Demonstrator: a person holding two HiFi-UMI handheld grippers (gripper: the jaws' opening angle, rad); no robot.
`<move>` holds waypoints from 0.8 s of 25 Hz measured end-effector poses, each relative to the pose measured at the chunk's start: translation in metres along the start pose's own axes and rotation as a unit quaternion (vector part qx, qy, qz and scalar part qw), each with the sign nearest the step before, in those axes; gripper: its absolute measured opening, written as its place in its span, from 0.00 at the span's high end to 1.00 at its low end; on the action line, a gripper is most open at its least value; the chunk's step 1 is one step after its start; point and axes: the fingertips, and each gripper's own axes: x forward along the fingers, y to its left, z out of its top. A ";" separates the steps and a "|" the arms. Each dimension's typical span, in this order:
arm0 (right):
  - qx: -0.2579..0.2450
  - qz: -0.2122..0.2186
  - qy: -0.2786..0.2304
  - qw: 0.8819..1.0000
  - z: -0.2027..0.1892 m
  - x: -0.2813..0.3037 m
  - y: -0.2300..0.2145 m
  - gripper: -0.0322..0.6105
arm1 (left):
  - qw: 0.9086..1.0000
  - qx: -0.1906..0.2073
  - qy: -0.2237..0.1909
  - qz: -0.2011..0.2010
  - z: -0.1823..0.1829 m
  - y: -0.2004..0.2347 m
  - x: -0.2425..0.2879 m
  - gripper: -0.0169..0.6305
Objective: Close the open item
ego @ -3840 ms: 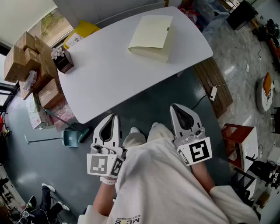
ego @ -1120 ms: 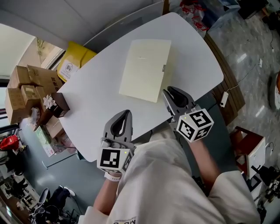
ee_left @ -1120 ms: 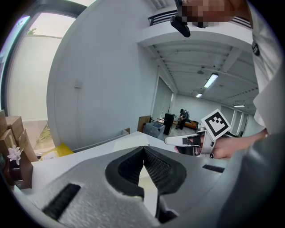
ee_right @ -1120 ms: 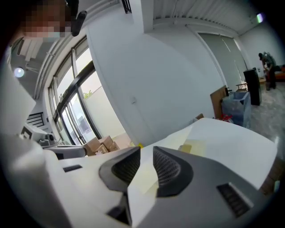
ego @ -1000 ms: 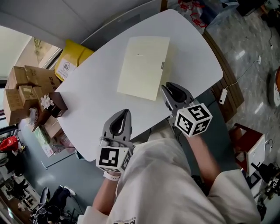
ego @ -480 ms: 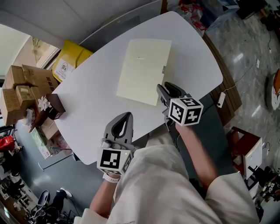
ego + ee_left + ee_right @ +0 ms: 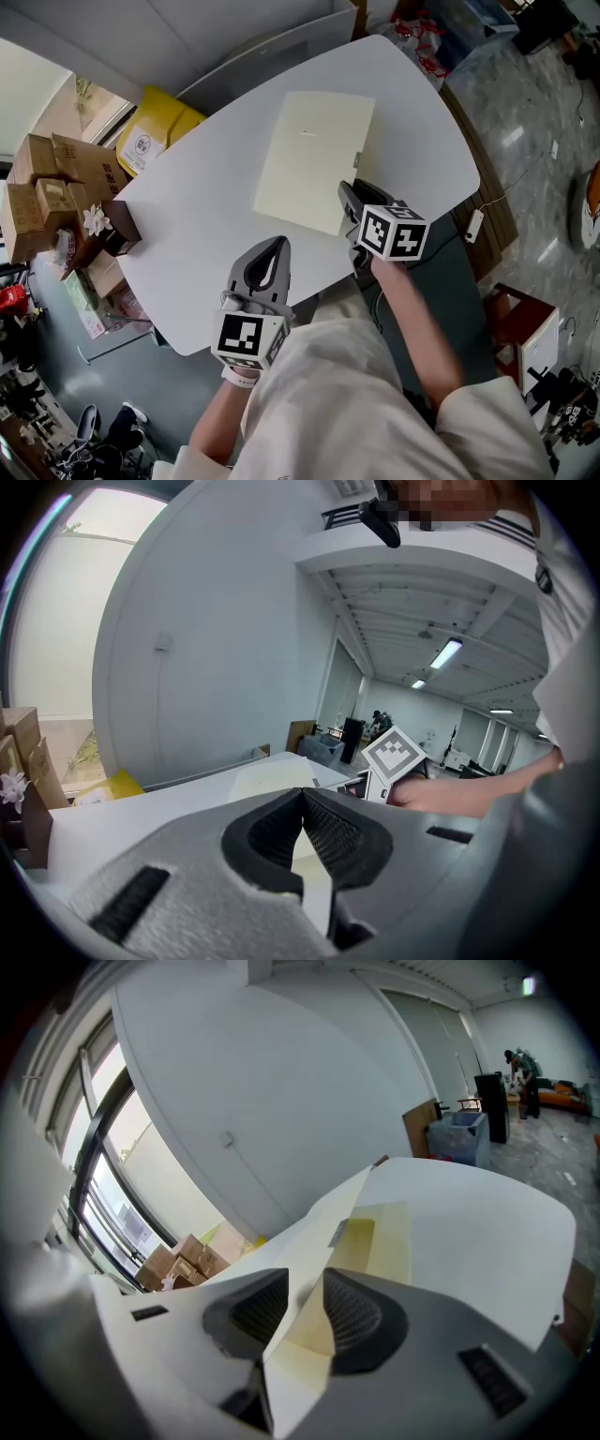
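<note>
Starting at the right gripper point(image 7: 349, 192): spread wide, jaws having just been opening from a narrower set, and clamped on nothing. Straddles the near right corner of the lid point(image 7: 323, 1241) of the cream box point(image 7: 314, 159), along the side that carries the small clasp point(image 7: 358, 157), with a pad on either side and no squeeze visible, so no grip yet, by the look of it. Has dropped toward the white table point(image 7: 206, 216) and slid in from just beside the box onto that corner. Suggests the approach is over and the closing itself is next: pinch the lid edge and lower it, or simply push it flat. Shows a yellowish inside beneath the lid in the right gripper view, so still ajar, though almost flat from the head view. Lies mid-table, toward the far side, apart from the left gripper point(image 7: 276, 246). Leaves that one with jaws together, empty, hanging over the table's near edge, much where it was. Further out: a small dark box with a flower point(image 7: 112, 230) at the table's left end, cardboard cartons point(image 7: 37, 187) beyond it.
</note>
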 end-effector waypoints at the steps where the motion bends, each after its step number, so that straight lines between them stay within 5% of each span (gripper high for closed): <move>1: -0.001 -0.001 0.001 1.000 0.000 0.001 0.000 0.77 | 1.000 0.000 0.000 0.000 0.000 0.000 0.000 0.94; 9: -0.004 0.001 -0.020 1.000 0.015 -0.011 0.005 0.88 | 1.000 -0.001 0.006 -0.003 -0.004 -0.005 -0.002 0.94; 20: -0.035 -0.088 -0.014 0.995 -0.004 -0.022 -0.038 0.89 | 0.999 0.007 0.024 -0.022 -0.012 -0.012 0.012 0.94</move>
